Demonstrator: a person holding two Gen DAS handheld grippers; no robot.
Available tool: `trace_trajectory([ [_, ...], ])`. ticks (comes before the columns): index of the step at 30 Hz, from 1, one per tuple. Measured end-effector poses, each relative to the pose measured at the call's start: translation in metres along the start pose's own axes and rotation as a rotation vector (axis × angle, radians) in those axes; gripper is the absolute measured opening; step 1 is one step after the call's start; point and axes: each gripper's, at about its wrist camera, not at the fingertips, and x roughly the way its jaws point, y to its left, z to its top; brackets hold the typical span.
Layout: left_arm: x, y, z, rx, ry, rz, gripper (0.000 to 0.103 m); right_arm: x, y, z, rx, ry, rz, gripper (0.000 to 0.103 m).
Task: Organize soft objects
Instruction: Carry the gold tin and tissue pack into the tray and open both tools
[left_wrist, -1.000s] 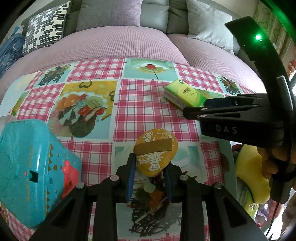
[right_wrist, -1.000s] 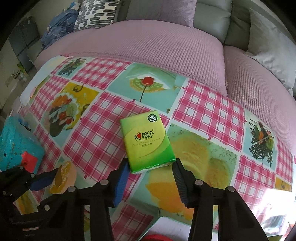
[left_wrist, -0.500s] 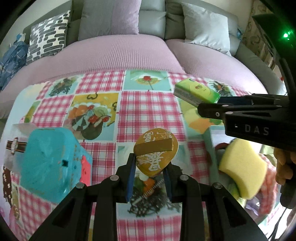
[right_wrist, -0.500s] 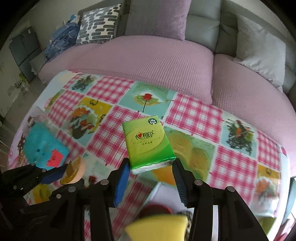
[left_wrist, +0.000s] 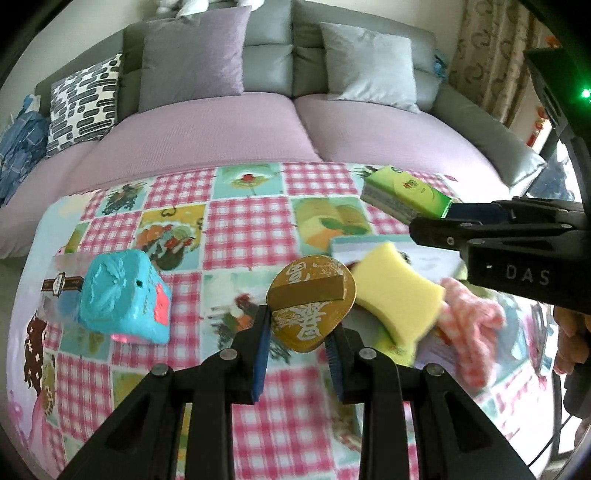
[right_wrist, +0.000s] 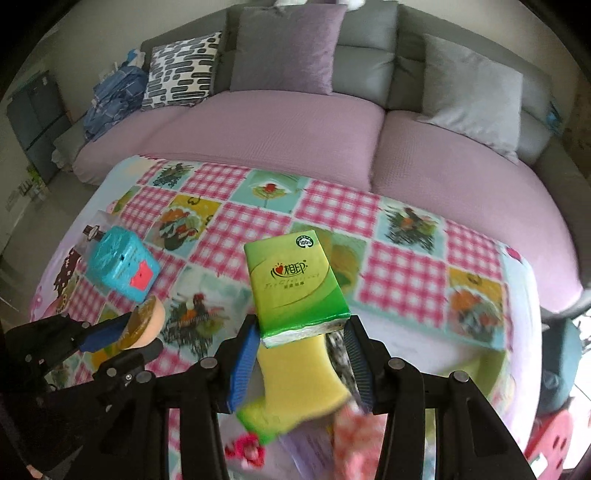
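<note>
**A:** Behind the checked surface (right_wrist: 332, 210) runs a mauve sofa (right_wrist: 277, 122). What do the claws hold?

**B:** Left claw (left_wrist: 297, 345) is partly closed on a gold puff (left_wrist: 312, 301), gripped at its lower edge. Right claw (right_wrist: 301, 349) pinches a green tissue pack (right_wrist: 291, 282) by its near end. Both are clear of the cloth.

**A:** How will they handle?

**B:** Light and squashy, I judge. The pack's wrapper looks slick; a hold nearer its middle would be safer.
</note>
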Motion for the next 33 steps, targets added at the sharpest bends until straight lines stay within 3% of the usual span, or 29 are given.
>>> trace_trajectory([
  [11, -0.027, -0.045, -0.032, 0.061, 0.016, -0.034, 0.029, -0.063, -0.032, -0.058, 0.084, -0.011, -0.057, 0.05],
  [18, -0.027, -0.067, -0.052, 0.095, 0.055, -0.045, 0.029, -0.082, -0.047, -0.091, 0.135, 0.009, -0.086, 0.05],
  [26, -0.018, -0.079, -0.061, 0.114, 0.086, -0.056, 0.029, -0.076, -0.057, -0.115, 0.164, 0.048, -0.093, 0.05],
  [33, 0.005, -0.086, -0.061, 0.141, 0.117, -0.058, 0.03, -0.043, -0.061, -0.126, 0.178, 0.109, -0.068, 0.05],
])
